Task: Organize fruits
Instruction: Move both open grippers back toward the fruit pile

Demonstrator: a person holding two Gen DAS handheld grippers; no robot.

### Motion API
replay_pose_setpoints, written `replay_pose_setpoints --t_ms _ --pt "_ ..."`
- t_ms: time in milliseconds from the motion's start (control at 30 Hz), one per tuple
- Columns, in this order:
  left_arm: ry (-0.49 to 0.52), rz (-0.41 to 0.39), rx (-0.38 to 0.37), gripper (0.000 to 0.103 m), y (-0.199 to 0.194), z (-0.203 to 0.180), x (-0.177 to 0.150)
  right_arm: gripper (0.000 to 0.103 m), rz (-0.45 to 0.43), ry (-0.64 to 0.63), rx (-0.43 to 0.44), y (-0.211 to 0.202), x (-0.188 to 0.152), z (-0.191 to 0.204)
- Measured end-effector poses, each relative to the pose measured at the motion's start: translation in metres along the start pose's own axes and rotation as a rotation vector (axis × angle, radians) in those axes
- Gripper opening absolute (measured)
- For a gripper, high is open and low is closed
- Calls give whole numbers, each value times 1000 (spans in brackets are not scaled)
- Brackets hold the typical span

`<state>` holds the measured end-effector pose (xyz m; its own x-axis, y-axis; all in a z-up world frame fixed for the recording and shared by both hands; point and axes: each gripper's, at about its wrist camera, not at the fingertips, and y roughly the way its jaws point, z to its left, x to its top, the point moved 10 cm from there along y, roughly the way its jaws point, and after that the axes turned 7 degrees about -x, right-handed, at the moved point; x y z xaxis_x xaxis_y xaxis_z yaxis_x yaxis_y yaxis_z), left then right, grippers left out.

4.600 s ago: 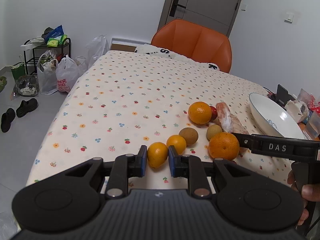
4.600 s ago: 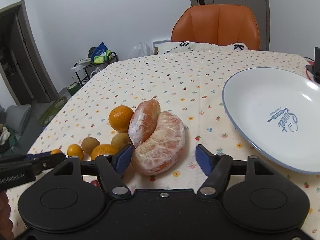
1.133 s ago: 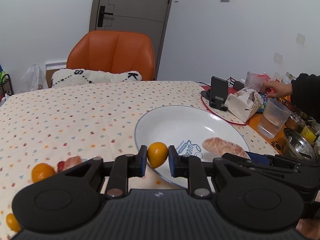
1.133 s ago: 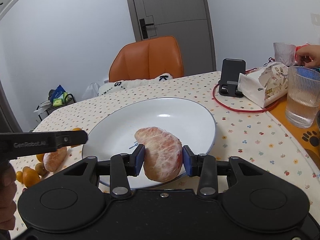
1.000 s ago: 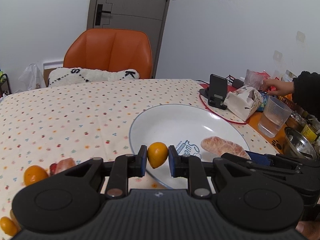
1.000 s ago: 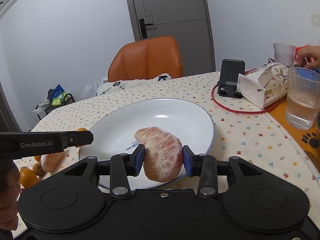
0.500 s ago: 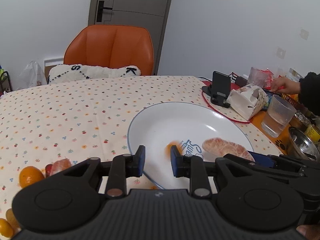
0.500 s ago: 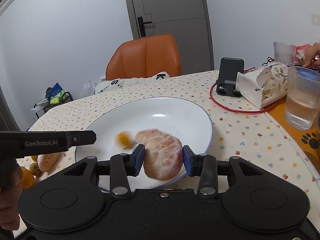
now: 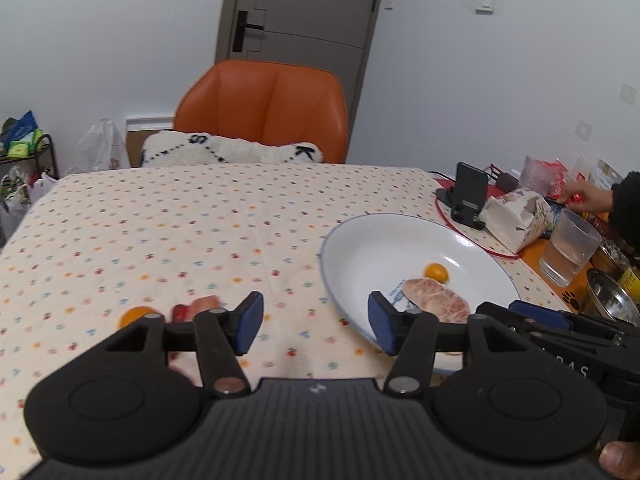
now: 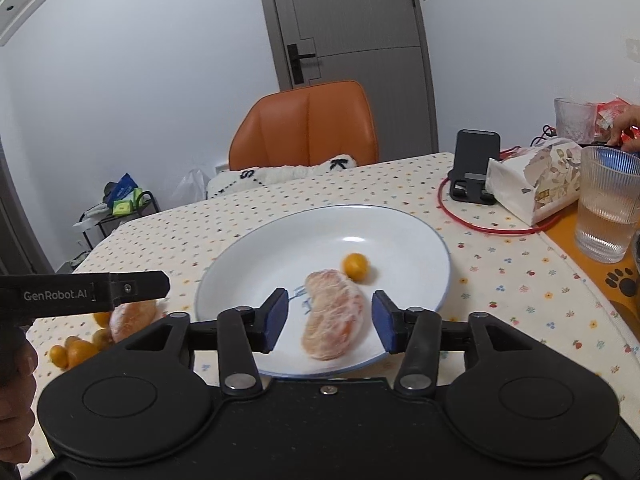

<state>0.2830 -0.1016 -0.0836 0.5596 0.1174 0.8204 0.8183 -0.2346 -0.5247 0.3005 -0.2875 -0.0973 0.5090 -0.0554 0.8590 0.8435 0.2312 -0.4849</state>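
My left gripper (image 9: 315,322) hangs with its pads spread wide, gripping nothing, over the dotted tablecloth (image 9: 160,232) beside the white plate (image 10: 400,224). My right gripper (image 10: 326,320) is parted too; the peeled citrus segment (image 10: 334,318) lies on the plate between its pads (the small orange (image 10: 355,266) just behind it).

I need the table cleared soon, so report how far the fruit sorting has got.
Done: a small orange and a peeled pomelo segment lie on the white plate. In hand: nothing; the left tongs and right tongs are both open. Left: the other pomelo segment and oranges on the tablecloth.
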Motion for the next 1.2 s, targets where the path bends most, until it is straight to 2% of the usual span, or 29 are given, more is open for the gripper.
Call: replay_pose_setpoints --t_ms 133,300,500,1200 --pt "-21 -13 15 62 -15 10 -2 53 -3 -5 13 -7 -1 8" --pt "-33 -25 28 65 -31 18 -6 62 -12 -18 20 -18 -2 16" --pt "-37 -42 34 66 -50 24 -10 68 -23 -37 28 -30 -3 28" --pt "-87 -86 75 68 -99 58 -22 73 -55 -96 46 -59 -4 60"
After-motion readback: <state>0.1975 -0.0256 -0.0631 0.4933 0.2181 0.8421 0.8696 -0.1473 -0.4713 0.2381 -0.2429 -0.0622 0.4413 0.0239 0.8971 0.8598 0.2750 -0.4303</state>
